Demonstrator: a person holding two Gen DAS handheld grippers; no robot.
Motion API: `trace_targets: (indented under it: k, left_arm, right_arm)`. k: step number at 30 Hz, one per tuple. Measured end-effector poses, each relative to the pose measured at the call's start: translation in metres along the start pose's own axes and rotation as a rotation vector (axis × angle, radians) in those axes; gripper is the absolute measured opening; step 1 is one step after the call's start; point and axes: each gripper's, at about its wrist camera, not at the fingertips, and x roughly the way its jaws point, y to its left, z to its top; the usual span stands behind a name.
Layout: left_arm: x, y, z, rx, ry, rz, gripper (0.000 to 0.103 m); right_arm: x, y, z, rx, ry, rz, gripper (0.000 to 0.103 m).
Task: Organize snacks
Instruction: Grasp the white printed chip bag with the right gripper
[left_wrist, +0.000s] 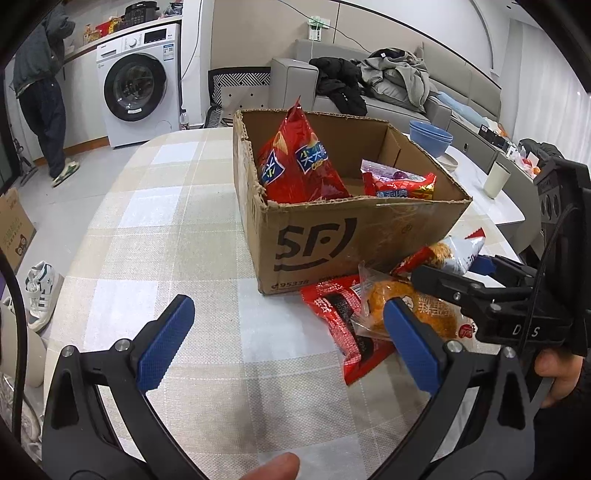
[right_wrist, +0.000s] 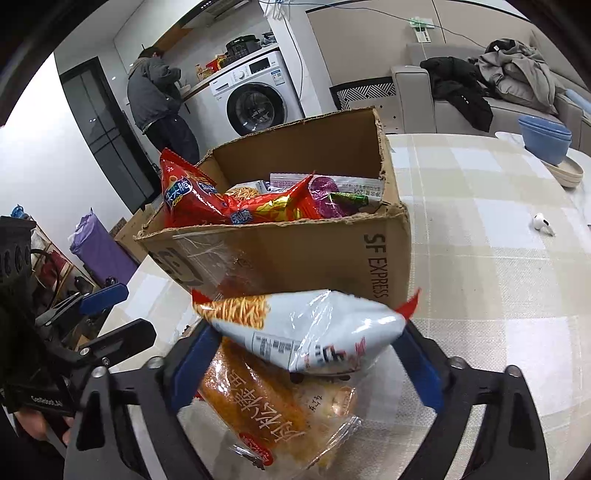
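Two grippers, left gripper (left_wrist: 288, 343) wide open and empty, right gripper (right_wrist: 306, 354) clasping white noodle packet (right_wrist: 314, 328) beside box (right_wrist: 295, 258)

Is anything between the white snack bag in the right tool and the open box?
Only the box's near wall: the white bag, between the right tool's pads, sits below the rim and must go over it. The box top is open, with room beside the red bags.

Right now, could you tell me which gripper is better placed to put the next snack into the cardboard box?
The right gripper: its pads bracket the white noodle-snack bag just in front of the cardboard box. The left gripper hangs open over bare tablecloth, holding nothing.
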Motion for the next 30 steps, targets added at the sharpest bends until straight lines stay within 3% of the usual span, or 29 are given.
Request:
trace_targets:
  k: [4, 17, 23, 27, 30]
  left_arm:
    - [0.002, -0.003, -0.001, 0.004, -0.001, -0.006, 0.102]
    - [0.004, -0.015, -0.002, 0.027, 0.004, -0.018, 0.102]
    - [0.007, -0.013, -0.002, 0.026, 0.008, -0.014, 0.102]
    - [0.007, -0.009, -0.003, 0.023, 0.010, -0.010, 0.102]
    - [0.007, -0.004, -0.004, 0.014, 0.009, -0.010, 0.102]
  right_arm:
    - [-0.005, 0.001, -0.003, -0.021, -0.020, 0.002, 0.069]
    - [-0.016, -0.004, -0.009, -0.061, -0.049, 0.010, 0.052]
    - [-0.012, -0.006, -0.007, -0.031, -0.029, 0.008, 0.059]
    - [-0.010, -0.003, -0.006, -0.020, -0.027, 0.014, 0.082]
    - [-0.006, 0.004, -0.004, -0.030, -0.025, 0.013, 0.086]
